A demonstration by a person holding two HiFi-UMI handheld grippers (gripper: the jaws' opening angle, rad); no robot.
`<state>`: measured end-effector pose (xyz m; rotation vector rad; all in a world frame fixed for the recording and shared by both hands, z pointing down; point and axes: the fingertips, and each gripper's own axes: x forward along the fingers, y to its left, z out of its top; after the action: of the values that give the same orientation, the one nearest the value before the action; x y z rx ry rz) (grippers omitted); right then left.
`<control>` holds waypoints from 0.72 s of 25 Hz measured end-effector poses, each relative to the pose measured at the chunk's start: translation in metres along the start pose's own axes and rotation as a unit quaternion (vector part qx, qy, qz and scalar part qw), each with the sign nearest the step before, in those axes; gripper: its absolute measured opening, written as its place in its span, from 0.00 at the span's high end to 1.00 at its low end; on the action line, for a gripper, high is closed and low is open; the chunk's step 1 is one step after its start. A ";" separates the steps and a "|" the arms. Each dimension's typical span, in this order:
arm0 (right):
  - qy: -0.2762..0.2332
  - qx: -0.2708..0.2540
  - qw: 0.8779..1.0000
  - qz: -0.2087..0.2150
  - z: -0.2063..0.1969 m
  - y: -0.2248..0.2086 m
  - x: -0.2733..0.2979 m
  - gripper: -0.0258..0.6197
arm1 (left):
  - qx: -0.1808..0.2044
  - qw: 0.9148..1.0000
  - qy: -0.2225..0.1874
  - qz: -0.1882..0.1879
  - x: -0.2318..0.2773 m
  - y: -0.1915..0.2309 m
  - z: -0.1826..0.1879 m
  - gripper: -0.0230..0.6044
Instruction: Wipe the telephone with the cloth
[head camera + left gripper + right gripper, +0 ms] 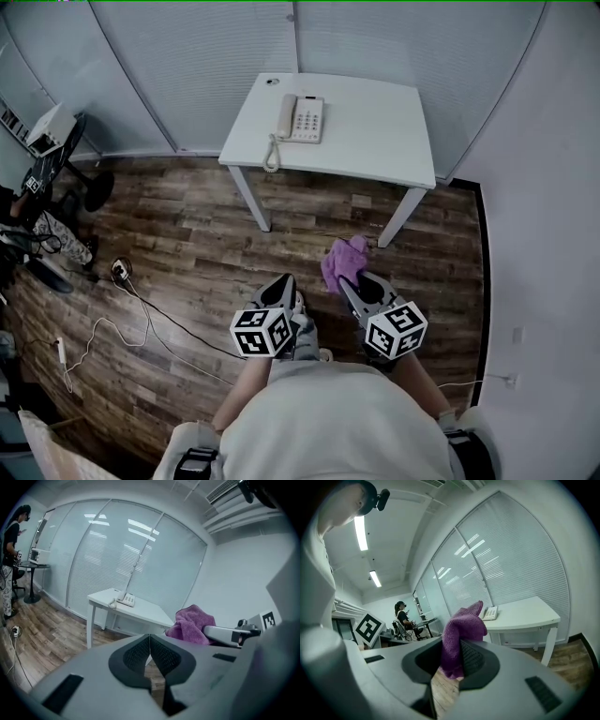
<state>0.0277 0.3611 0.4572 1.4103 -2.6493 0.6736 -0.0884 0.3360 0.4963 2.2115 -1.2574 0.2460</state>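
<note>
A beige telephone (300,119) with a coiled cord lies on the white table (375,131) by the glass wall, well ahead of both grippers; it also shows small in the left gripper view as the telephone (126,600) and in the right gripper view as the telephone (490,613). My right gripper (345,278) is shut on a purple cloth (343,262), which stands up from its jaws as the cloth (461,634). My left gripper (286,278) is shut with nothing between its pads (150,654). The cloth (191,625) shows to its right.
Wooden floor lies between me and the table. Cables and a power strip (120,272) trail on the floor at the left. A person (10,555) stands by a small desk with chairs (56,178) far left. Glass walls with blinds close the back.
</note>
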 end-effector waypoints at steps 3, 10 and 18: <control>0.003 -0.001 1.000 -0.003 0.006 -0.012 0.015 0.81 | -0.001 1.000 -0.001 -0.004 0.017 0.007 0.009 0.93; 0.001 -0.015 1.000 -0.005 0.043 -0.037 0.067 0.81 | -0.008 1.000 -0.007 -0.008 0.058 0.034 0.049 0.93; 0.005 -0.022 1.000 -0.001 0.081 -0.054 0.134 0.81 | -0.014 1.000 -0.016 -0.006 0.097 0.077 0.103 0.93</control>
<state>0.0056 0.1981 0.4376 1.3943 -2.6379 0.6163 -0.1128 0.1773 0.4833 2.2061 -1.2571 0.1880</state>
